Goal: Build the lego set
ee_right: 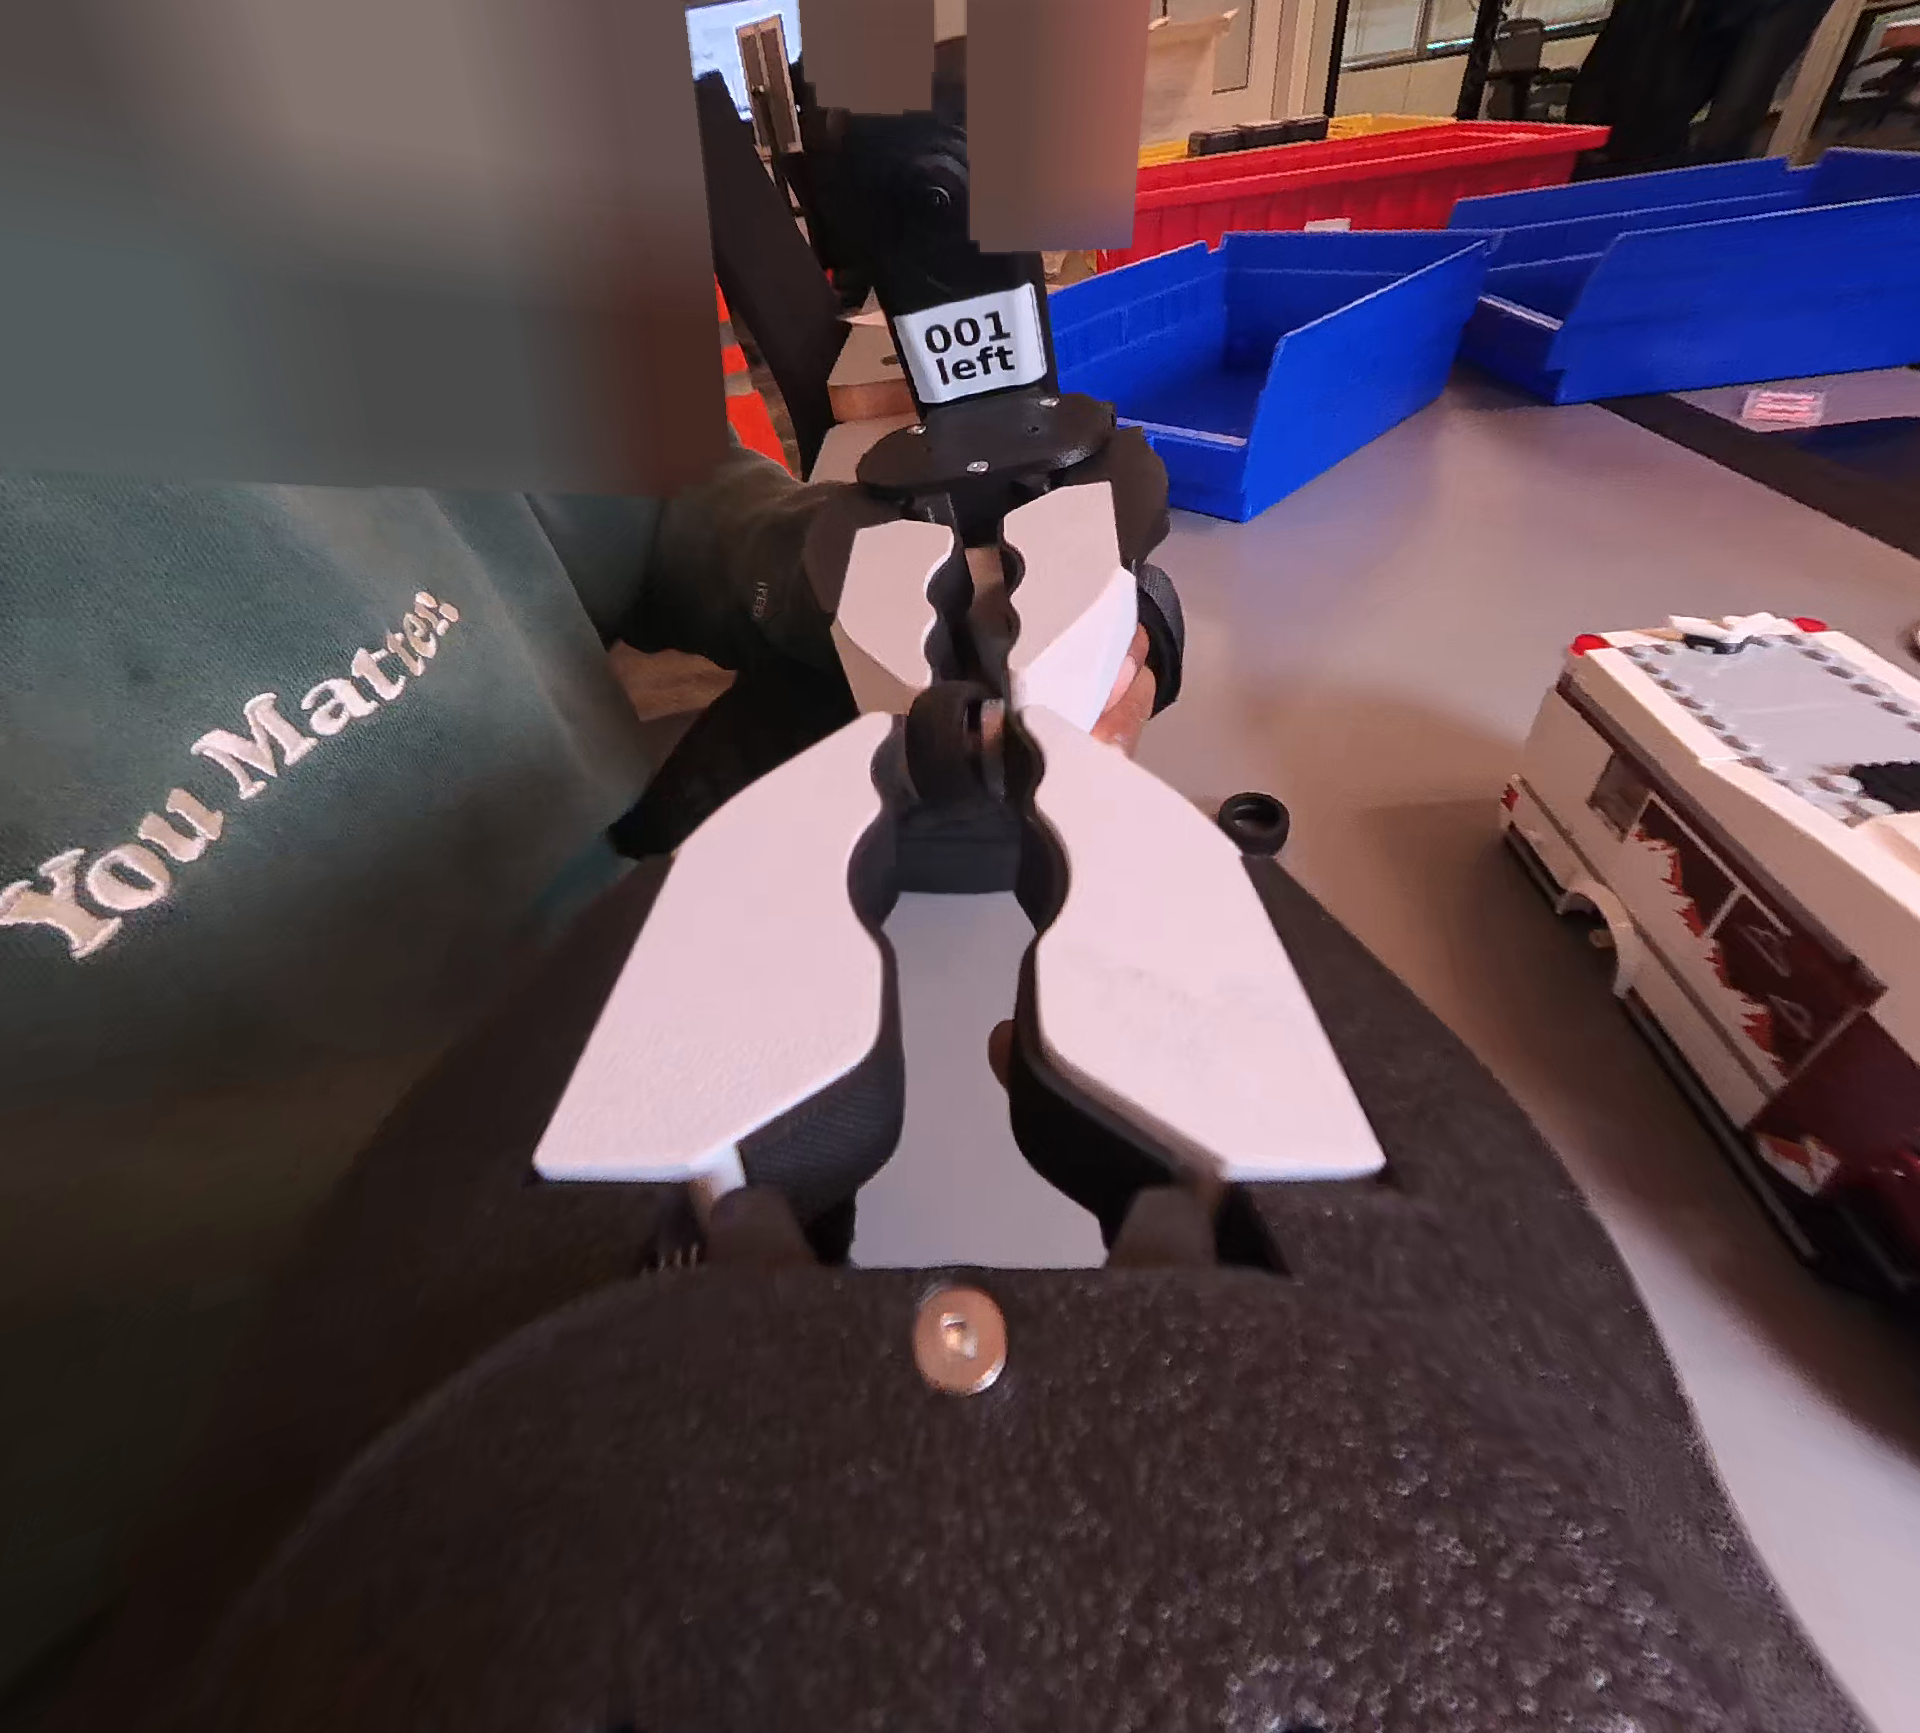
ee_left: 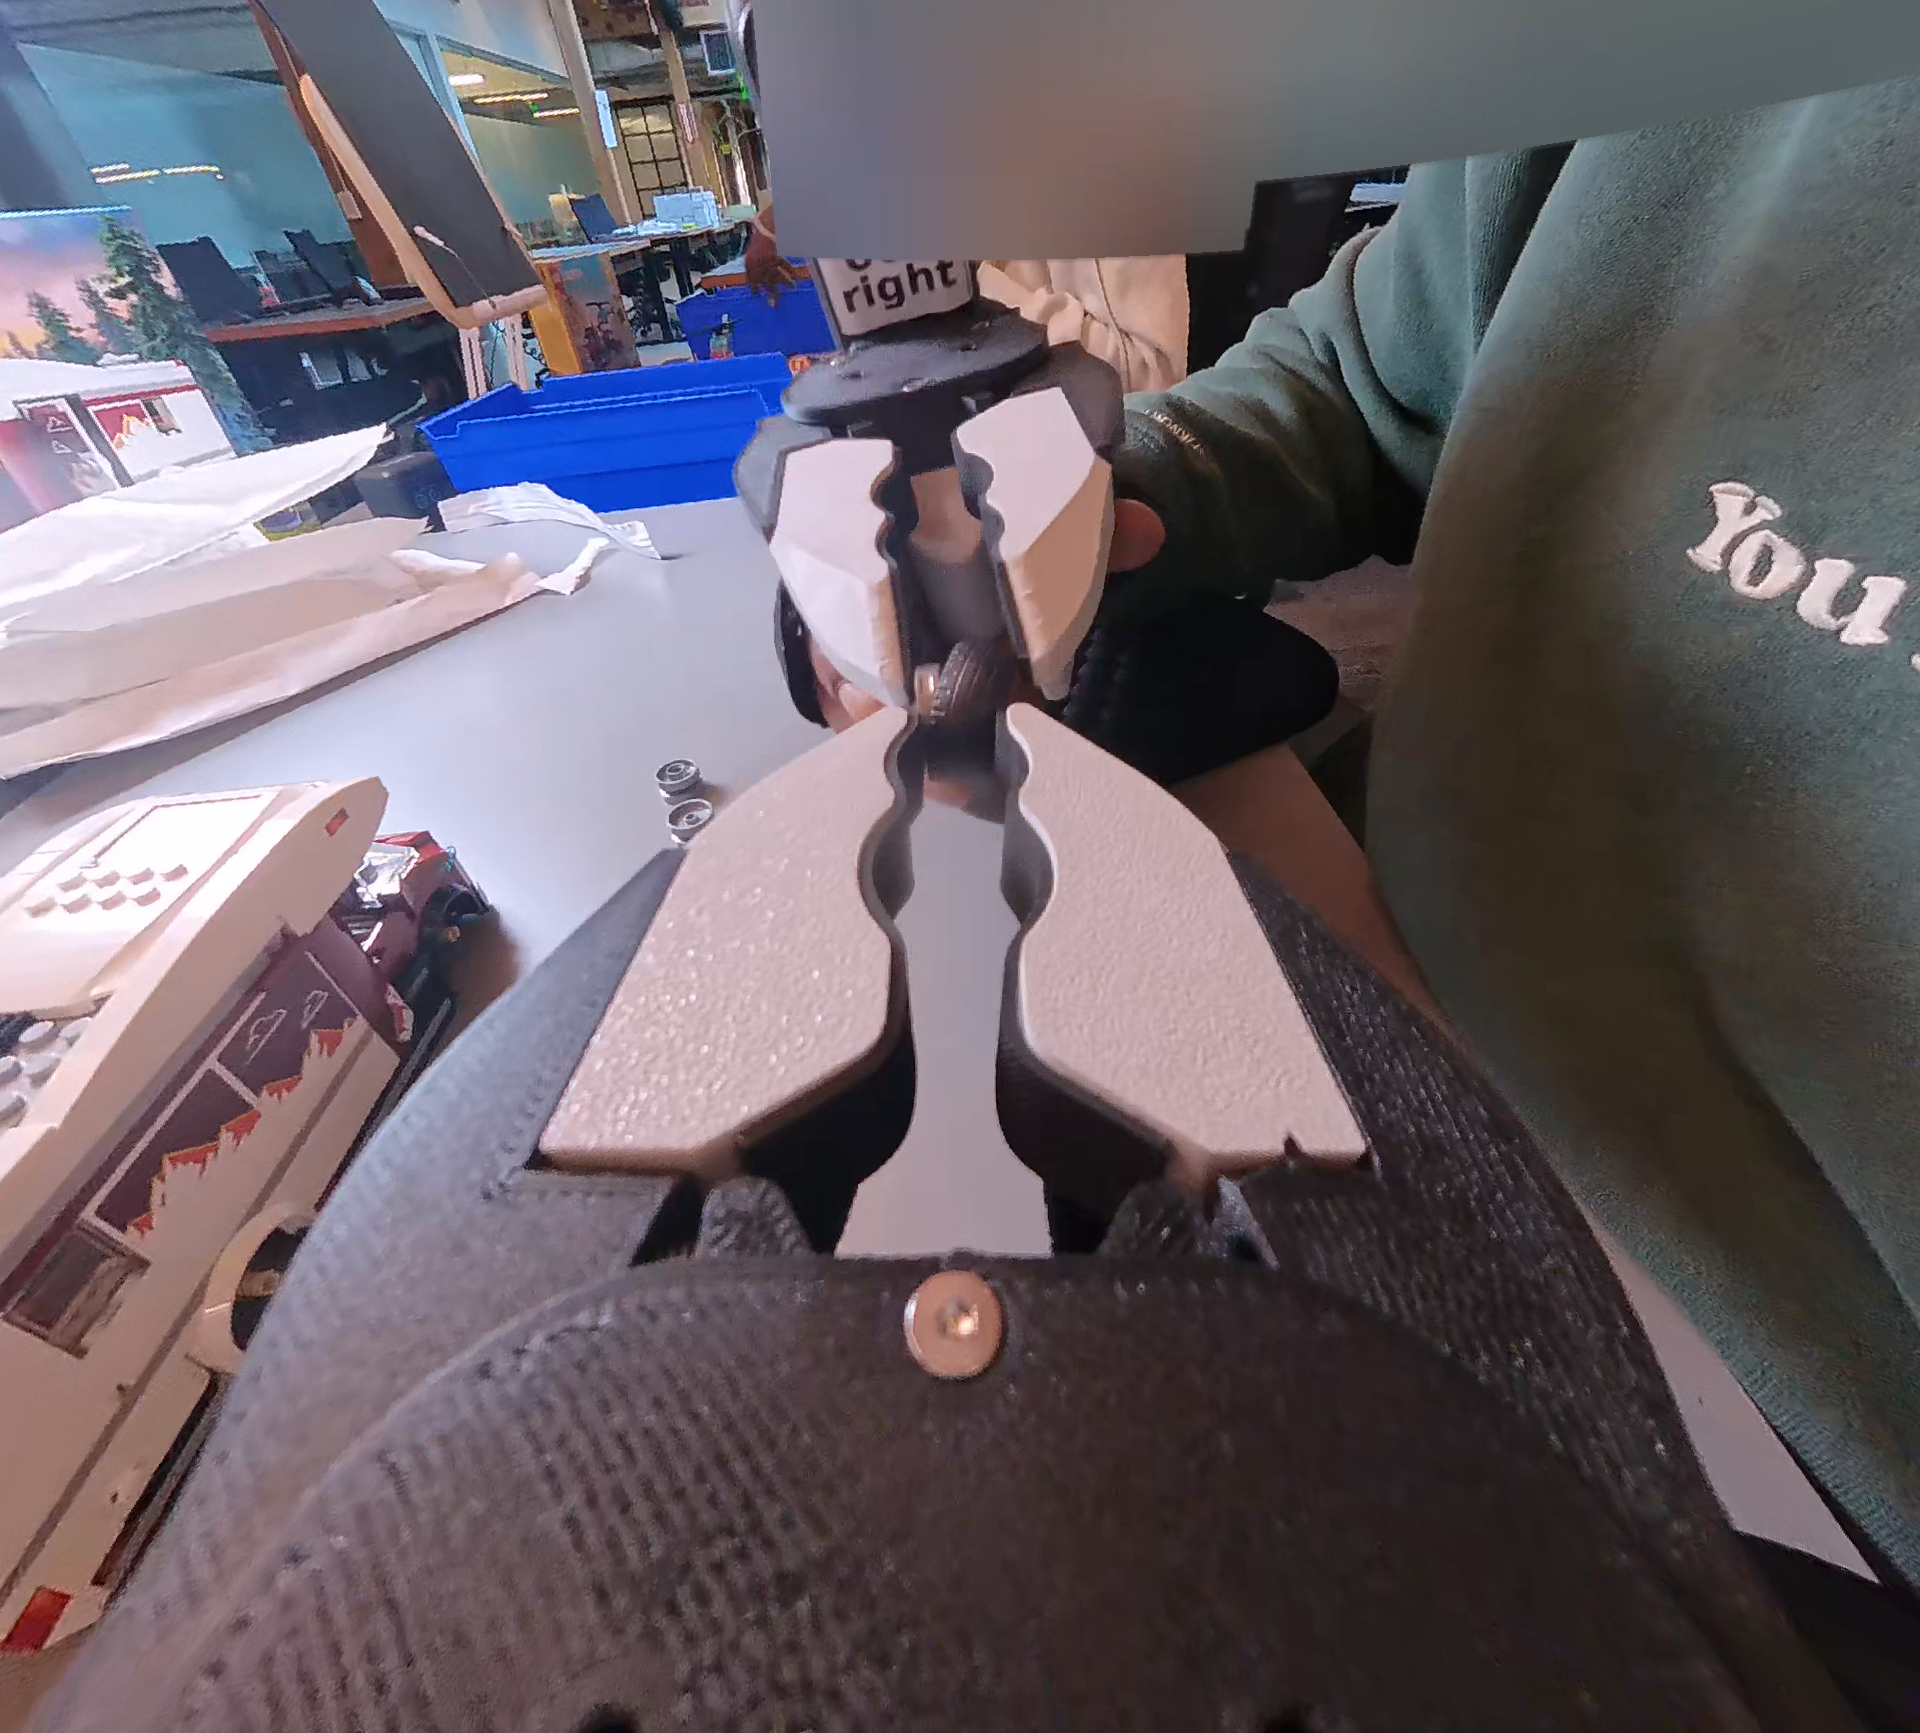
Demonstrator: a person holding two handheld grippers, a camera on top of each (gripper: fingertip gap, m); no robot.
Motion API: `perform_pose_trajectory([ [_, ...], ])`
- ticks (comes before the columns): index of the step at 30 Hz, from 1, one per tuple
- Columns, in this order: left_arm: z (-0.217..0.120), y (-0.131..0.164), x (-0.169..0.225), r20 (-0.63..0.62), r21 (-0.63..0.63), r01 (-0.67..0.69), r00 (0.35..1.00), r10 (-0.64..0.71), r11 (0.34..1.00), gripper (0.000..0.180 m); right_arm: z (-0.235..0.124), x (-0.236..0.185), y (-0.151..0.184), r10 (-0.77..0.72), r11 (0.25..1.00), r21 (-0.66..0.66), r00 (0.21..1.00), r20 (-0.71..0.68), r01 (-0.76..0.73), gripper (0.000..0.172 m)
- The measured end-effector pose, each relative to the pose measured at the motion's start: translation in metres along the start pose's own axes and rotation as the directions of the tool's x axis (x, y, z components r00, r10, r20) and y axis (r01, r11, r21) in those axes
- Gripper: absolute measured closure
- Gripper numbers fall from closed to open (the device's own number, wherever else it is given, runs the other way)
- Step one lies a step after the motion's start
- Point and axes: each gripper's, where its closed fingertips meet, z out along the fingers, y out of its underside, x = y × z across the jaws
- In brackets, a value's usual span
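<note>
The two grippers are pointing at each other, tip to tip, above the grey table (ee_left: 499,727). A person in a green sweater (ee_left: 1662,852) is holding them.

The right gripper (ee_right: 961,748) is squeezing a small black tyre (ee_right: 943,748) between its white fingers (ee_right: 790,904). The tyre is standing on its edge right at the fingertips.

The left gripper (ee_left: 951,733) is nearly closed. It looks like it is pinching a little grey wheel hub (ee_left: 928,691) at its very tips, but the hub is small and blurry, so this is hard to be sure of. The hub is touching the side of the tyre, right where the two grippers are meeting.

Two more grey hubs (ee_left: 681,795) are lying on the table just beside the left gripper. One more black tyre (ee_right: 1257,819) is lying on the table near the right gripper.

A white and dark red toy camper van (ee_right: 1714,852) is sitting on the table, off to the side. A small dark red toy car (ee_left: 416,883) is sitting just behind it. Crumpled white paper (ee_left: 208,561) is lying farther back. Blue bins (ee_right: 1299,364) and a red bin (ee_right: 1351,166) are standing at the far end of the table.
</note>
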Motion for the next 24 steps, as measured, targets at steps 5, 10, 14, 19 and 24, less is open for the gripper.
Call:
perform_pose_trajectory([
  [5,0.000,-0.001,0.001,-0.018,0.009,0.010,1.000,-0.010,1.000,0.168,0.000,-0.002,0.000,0.004,1.000,-0.023,1.000,0.010,-0.004,0.156],
  [10,-0.002,-0.001,0.003,-0.020,0.018,-0.057,0.998,0.058,0.998,0.168,0.001,-0.005,-0.001,0.090,0.996,-0.001,0.994,0.058,-0.090,0.157],
  [14,-0.004,-0.001,0.006,-0.027,0.015,-0.099,0.995,0.099,0.995,0.168,0.002,-0.008,-0.001,0.207,0.976,0.038,0.971,0.119,-0.213,0.158],
  [19,-0.003,-0.001,0.010,-0.025,0.015,-0.157,0.987,0.158,0.987,0.168,0.000,-0.012,-0.001,0.327,0.934,0.082,0.926,0.189,-0.347,0.159],
  [24,-0.004,-0.004,0.013,-0.030,0.030,-0.161,0.986,0.162,0.987,0.168,-0.001,-0.015,-0.005,0.404,0.890,0.118,0.882,0.242,-0.440,0.161],
])
